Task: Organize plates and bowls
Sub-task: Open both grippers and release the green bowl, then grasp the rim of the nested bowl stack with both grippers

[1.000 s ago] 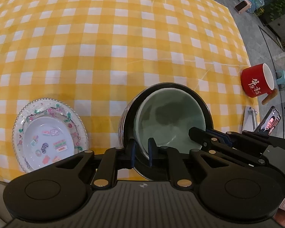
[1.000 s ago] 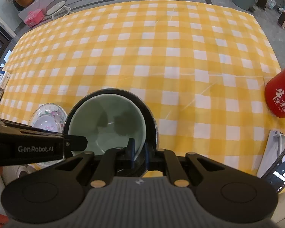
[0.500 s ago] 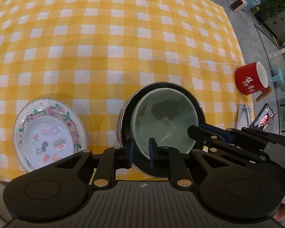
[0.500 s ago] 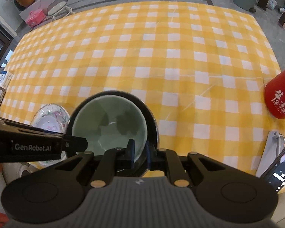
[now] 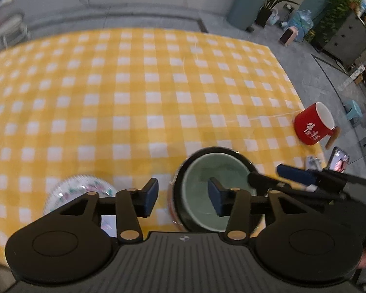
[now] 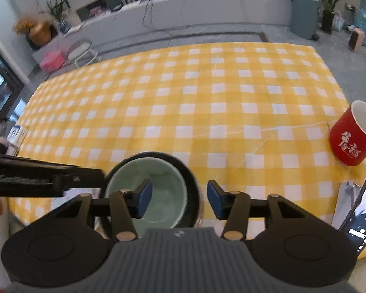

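Your left gripper (image 5: 182, 195) and right gripper (image 6: 179, 197) both hang with fingers spread, gripping nothing. Just beyond them the pale green ceramic bowl (image 5: 213, 191) sits nested inside the black-rimmed bowl (image 6: 186, 168), stacked to save room; the patterned glass plate (image 5: 73, 193) lies left of that stack, the red mug (image 6: 352, 138) far right.

Room around the yellow-checked table

We see a grey floor (image 6: 341, 56) beyond the tablecloth (image 6: 207, 112), a long low grey counter (image 6: 183, 7) along the far wall, a grey-blue bin (image 6: 303, 14) beside a potted plant (image 6: 329, 5), and a golden vase (image 6: 39, 33) at far left.
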Demonstrator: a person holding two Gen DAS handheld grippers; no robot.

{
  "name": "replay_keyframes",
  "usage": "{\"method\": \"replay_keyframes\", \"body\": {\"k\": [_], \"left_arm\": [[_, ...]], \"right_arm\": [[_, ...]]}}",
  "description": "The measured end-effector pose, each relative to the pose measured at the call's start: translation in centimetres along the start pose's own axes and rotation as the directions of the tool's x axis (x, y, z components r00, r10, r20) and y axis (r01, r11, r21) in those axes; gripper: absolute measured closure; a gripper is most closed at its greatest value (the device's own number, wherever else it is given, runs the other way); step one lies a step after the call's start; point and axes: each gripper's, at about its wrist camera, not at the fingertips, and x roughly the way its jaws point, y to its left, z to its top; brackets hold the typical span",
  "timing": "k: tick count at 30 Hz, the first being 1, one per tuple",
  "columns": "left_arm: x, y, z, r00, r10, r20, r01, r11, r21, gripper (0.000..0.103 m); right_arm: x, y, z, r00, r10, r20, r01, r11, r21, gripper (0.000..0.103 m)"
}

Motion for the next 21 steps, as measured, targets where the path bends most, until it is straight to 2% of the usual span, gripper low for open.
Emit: {"method": "replay_keyframes", "body": {"k": [3,7,9,12,18,21], "left_arm": [[0.0,0.7,-1.4,0.996,0.019,0.082,-0.018,1.000,-0.013,0.040],[0.4,2.0,-3.0,0.986,0.017,0.167,0.001,0.994,-0.108,0.034],[0.8,2.6,-3.8,0.984,-0.002,0.178,0.031,0.986,-0.163,0.029],[1.8,2.8,-4.9,0.984,-0.009,0.175,0.050,0.972,-0.231,0.027],[3.1,3.0,-6.2,0.979,0.007,0.205,0.052,0.959,-0.280,0.025],[3.9,3.3,-6.9,0.974,-0.018,0.224,0.090,0.944,-0.316,0.025]], "right_arm": [[0.7,-0.7,-1.3,0.996,-0.047,0.073,0.044,0.998,0.043,0.041],[2.1,-2.1,-2.6,0.994,-0.010,0.111,-0.006,0.990,0.141,0.033],[2.8,-2.8,-3.0,0.993,0.031,0.115,-0.052,0.980,0.190,0.028],[3.8,-3.4,-3.4,0.993,0.032,0.111,-0.059,0.968,0.244,0.023],[5.4,-5.2,-4.6,0.991,0.096,0.094,-0.123,0.932,0.342,0.021],[6.3,-5.8,-4.8,0.990,0.125,0.058,-0.138,0.908,0.395,0.021]]}}
